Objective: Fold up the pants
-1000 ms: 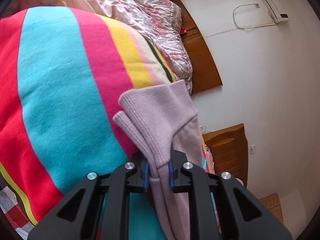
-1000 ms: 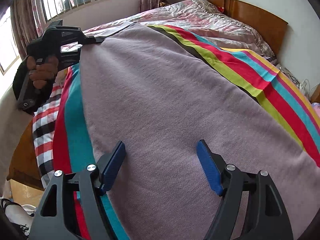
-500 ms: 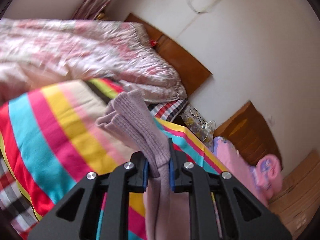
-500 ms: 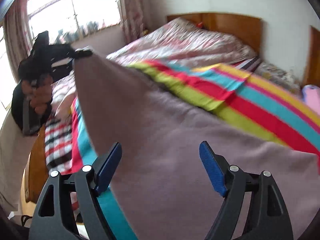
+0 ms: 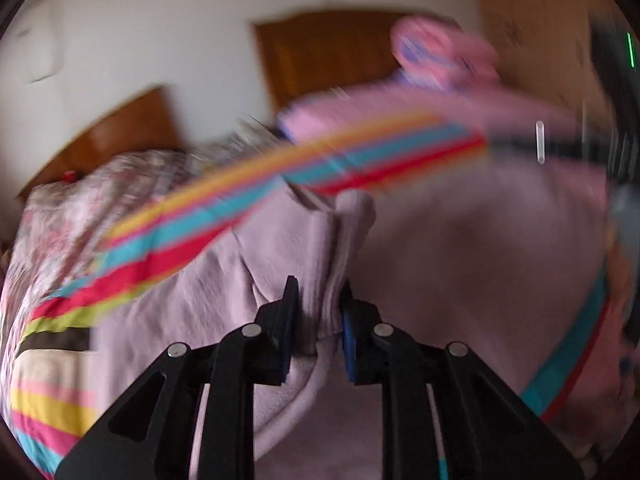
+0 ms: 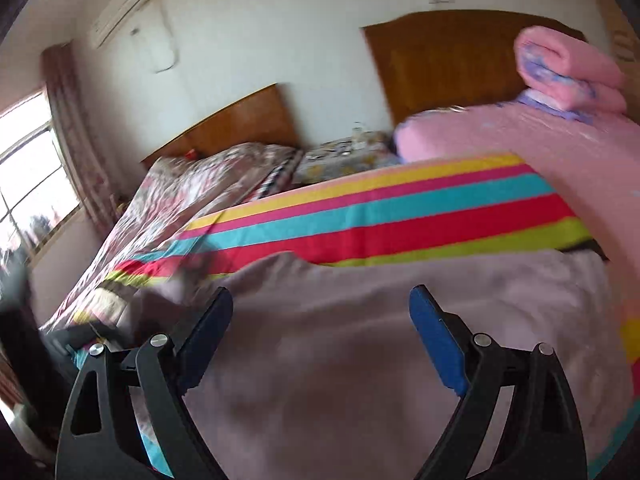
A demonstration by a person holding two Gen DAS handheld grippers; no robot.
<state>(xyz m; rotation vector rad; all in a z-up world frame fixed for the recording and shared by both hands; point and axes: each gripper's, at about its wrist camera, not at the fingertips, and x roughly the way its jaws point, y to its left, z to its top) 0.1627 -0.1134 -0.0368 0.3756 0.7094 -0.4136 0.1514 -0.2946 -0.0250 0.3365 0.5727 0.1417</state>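
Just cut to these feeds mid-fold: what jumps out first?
The striped blanket, in bright yellow, pink, teal and red bands, runs across the bed behind the mauve pants. In the left wrist view the left claw has a bunched fold of the pants between its opening jaws. The right claw hangs wide over the spread cloth, gripping nothing, jaws opening further.

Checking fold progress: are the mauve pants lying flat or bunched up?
Partly both: the pants spread over the striped blanket, but a bunched edge sits between the left gripper as its jaws open.
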